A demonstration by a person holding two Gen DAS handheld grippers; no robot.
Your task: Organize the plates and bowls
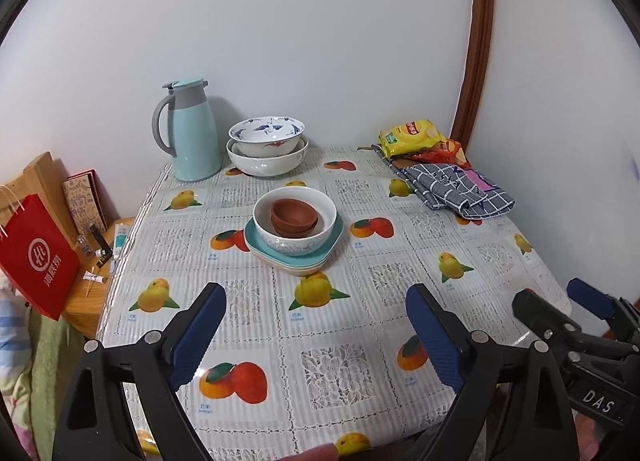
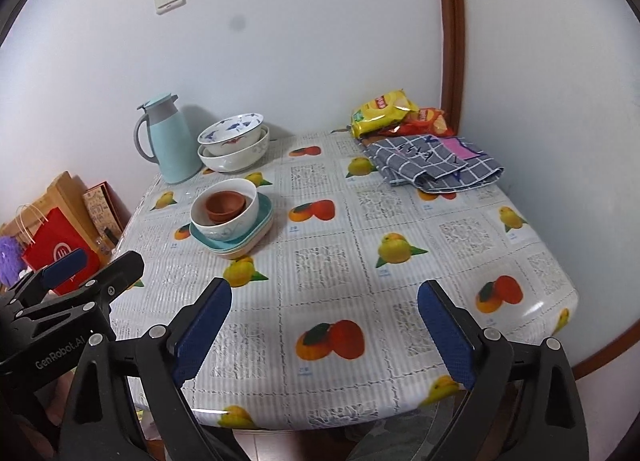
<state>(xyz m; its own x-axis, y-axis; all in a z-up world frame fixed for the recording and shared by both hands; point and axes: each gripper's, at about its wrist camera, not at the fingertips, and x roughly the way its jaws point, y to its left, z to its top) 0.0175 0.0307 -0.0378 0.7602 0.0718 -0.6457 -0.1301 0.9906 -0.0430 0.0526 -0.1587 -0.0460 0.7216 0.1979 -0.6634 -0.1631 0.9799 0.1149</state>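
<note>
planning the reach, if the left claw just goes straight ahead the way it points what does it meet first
Probably the white bowl stacked on the teal plates. The left claw is open, with only bare tablecloth before it; depth is uncertain.

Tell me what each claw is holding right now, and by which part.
Nothing is held. The left claw and right claw are both open over the near table edge, short of the stacked bowls and plates.

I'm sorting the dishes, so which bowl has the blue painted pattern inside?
The top bowl of the back stack beside the teal jug. The bowl under it and the white bowl on the plates are plain inside.
</note>
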